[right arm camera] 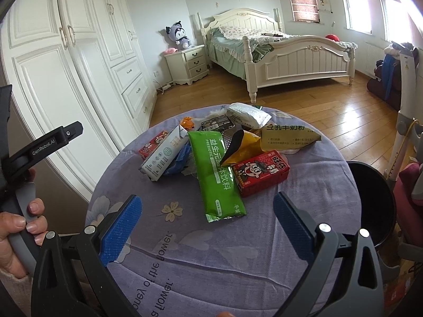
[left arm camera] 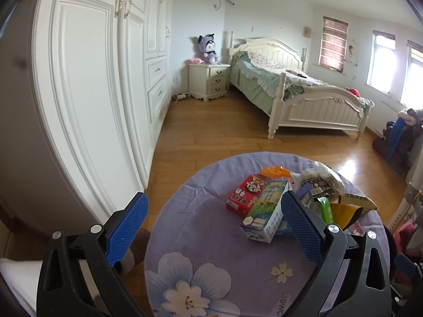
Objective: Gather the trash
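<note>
While both the left hand-held gripper (left arm camera: 211, 219) and right hand-held gripper (right arm camera: 207, 220) hung wide open and empty, nothing looked collected: wrappers (right arm camera: 218, 175) and cartons (right arm camera: 260, 171) sat piled ahead on the desk (right arm camera: 238, 264), black bin (right arm camera: 370, 200) to the right.

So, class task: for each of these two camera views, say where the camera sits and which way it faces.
Left wrist: rides the left gripper, open, facing forward over the round table toward the bed.
Right wrist: rides the right gripper, open, facing the green packet; a hand shows at left.
Shared: table, red carton, bed.
</note>
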`<state>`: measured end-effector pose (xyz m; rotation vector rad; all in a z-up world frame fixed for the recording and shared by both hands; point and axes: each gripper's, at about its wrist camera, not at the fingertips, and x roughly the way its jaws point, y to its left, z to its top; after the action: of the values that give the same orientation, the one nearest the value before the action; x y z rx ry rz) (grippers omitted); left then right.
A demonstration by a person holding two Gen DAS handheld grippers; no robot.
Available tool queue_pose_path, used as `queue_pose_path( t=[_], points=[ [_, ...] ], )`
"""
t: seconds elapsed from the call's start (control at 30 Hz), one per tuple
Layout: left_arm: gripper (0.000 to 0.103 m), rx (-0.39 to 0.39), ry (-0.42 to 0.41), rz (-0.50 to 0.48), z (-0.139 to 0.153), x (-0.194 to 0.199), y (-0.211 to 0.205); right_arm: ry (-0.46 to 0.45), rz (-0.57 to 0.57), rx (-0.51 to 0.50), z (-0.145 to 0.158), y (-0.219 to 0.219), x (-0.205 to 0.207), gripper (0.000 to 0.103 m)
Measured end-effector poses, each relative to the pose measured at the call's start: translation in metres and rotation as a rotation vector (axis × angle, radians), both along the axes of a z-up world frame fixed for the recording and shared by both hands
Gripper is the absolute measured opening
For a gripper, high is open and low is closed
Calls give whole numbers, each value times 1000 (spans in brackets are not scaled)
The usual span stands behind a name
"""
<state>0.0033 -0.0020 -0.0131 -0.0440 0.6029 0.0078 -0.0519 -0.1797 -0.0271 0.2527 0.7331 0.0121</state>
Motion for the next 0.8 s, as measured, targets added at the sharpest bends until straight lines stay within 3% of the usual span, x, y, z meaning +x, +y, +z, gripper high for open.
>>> queue_pose_path(
  t=[0.37, 0.8],
  points=[
    [99, 8, 4, -5, -2, 1, -1, 0, 39, 37, -2, 0, 1, 98],
    [99, 18, 25, -8, -10, 7, -3, 16, 24, -8, -3, 2, 3, 98]
  ],
)
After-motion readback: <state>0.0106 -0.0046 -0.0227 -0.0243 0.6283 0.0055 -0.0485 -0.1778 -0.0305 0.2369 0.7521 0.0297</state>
